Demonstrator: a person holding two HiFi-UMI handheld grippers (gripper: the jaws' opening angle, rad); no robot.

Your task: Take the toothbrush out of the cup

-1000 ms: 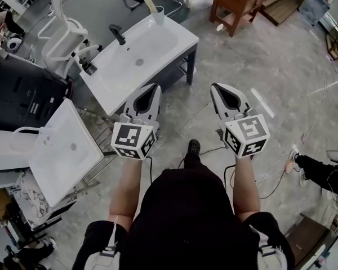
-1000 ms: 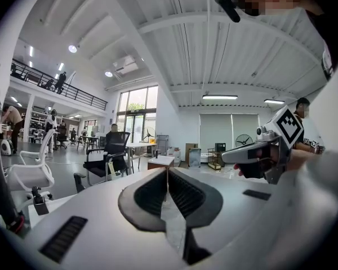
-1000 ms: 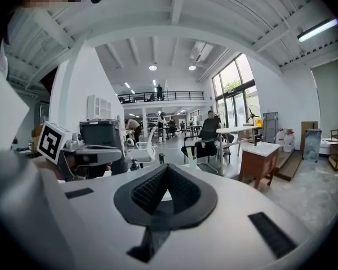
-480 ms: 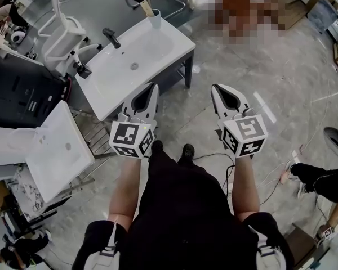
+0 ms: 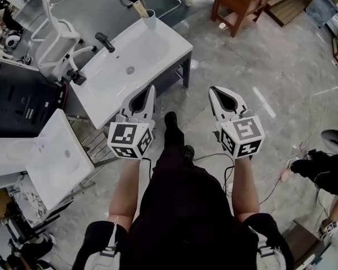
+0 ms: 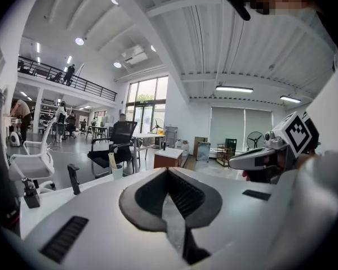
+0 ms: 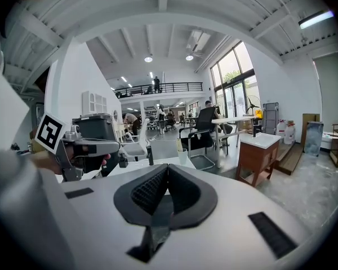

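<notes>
Jaws on both grippers are clenched with nothing between them. The left gripper [image 5: 151,89] and right gripper [image 5: 213,90] are held side by side over the floor, on the near side of the sink [image 5: 136,61]. The cup [image 5: 150,20] stands at the sink's far corner, well apart from both grippers, and the toothbrush [image 5: 138,8] leans out of it.

The sink lies between the person and the cup, so a reach across it could catch its rim. A low reach on the left could also clip the faucet [image 5: 104,40]. The cup sits close to the edge and looks light. If a gripper arrives with its jaws not yet released, a nudge could tip the cup or push it off the corner. The toothbrush is the finest risk. Its stem is thin and tilted, so an off-centre pinch may let it slip. Pulling it sideways would drag it against the rim and could topple the cup unless the other gripper steadies it.
</notes>
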